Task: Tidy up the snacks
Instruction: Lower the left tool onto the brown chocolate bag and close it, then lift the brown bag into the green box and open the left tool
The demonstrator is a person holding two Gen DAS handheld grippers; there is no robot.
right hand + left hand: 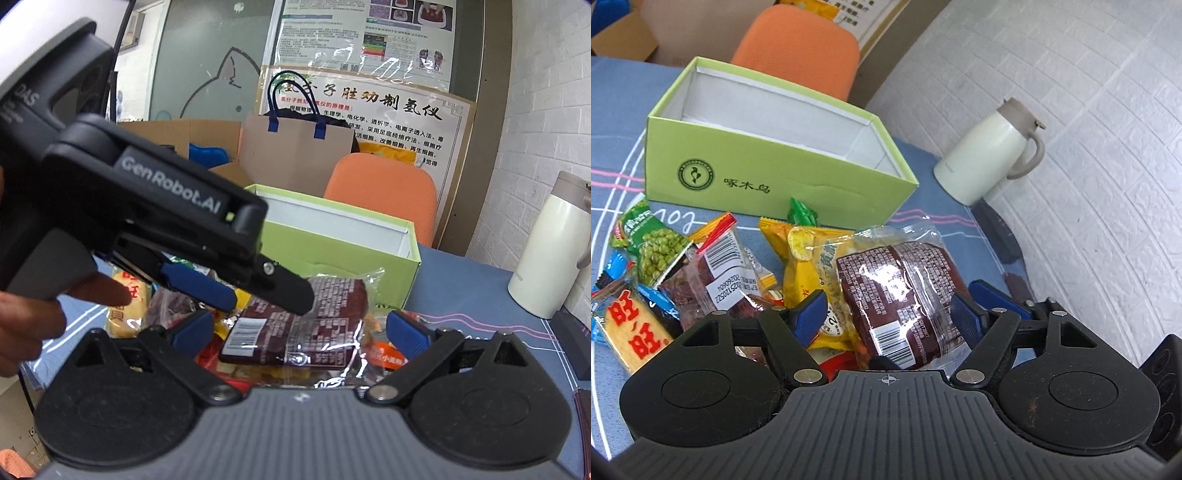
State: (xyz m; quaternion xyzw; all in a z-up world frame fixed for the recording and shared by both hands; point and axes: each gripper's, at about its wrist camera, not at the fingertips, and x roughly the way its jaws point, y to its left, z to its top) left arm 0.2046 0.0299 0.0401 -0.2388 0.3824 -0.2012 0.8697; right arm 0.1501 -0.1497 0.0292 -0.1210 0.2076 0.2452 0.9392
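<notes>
The brown snack packet (901,299) lies on top of the snack pile, in front of the green box (775,177) on the blue surface (613,122). The left claw (890,314) stands with its fingers apart, one blue pad (809,317) on each side of the packet; contact cannot be confirmed. In the right wrist view, the left claw (266,295) reaches in from the left above the packet (295,332). The right claw (299,328) is spread wide, with its pads on both sides of the same packet and clear of it.

Beside the packet lie a yellow packet (809,266), a green pea packet (650,247) and a rice cracker packet (635,332). The green box is open at the top and shows a white interior. A cream jug (986,155) stands on the surface to the right of the box. An orange chair (798,48) stands behind the box.
</notes>
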